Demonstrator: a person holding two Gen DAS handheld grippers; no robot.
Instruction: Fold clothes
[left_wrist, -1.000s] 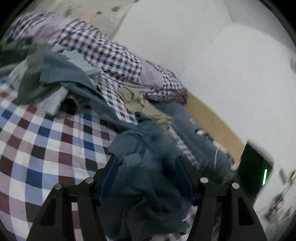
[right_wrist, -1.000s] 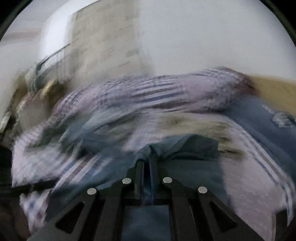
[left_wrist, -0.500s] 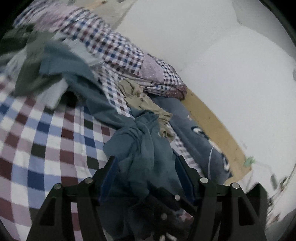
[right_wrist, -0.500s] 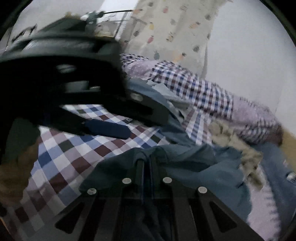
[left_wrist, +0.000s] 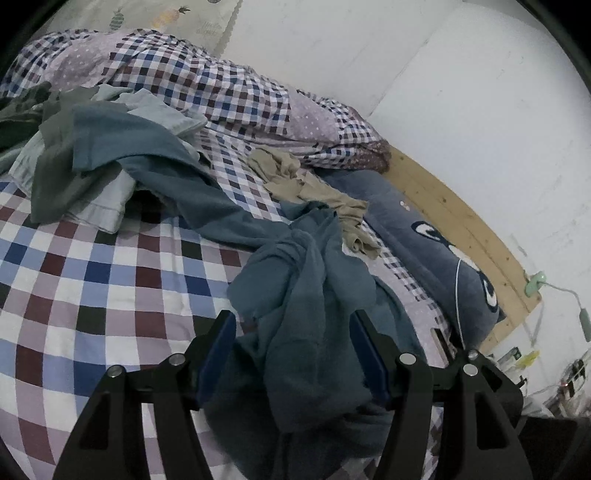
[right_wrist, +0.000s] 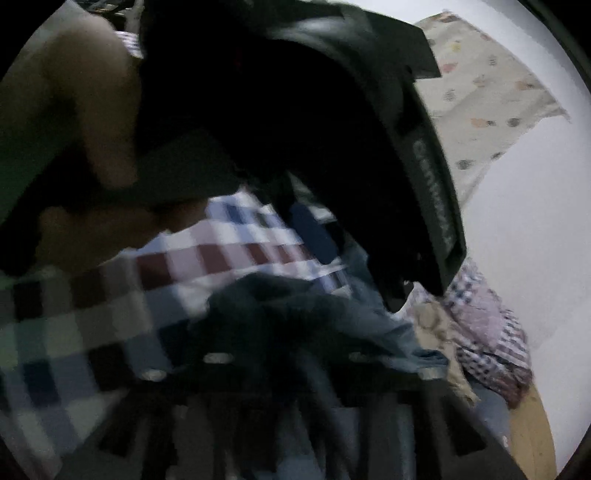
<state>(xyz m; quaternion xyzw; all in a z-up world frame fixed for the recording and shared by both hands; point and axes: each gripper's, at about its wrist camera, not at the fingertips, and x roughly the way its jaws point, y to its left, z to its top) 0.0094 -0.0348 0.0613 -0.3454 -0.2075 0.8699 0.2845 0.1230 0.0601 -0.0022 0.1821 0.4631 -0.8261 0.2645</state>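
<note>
The teal garment (left_wrist: 295, 295) runs lengthwise from upper left to lower centre, bunched between the left gripper's (left_wrist: 291, 347) wide-spread jaws; right gripper (right_wrist: 284, 369) blurred, jaw state unclear.

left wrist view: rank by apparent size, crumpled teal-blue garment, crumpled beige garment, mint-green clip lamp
1. Crumpled teal-blue garment, though nearness to the camera inflates it.
2. Crumpled beige garment.
3. Mint-green clip lamp, far off, so true size is unsure.

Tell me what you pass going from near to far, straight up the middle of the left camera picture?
Left gripper → bunched teal garment → beige garment → checked quilt → white wall.
</note>
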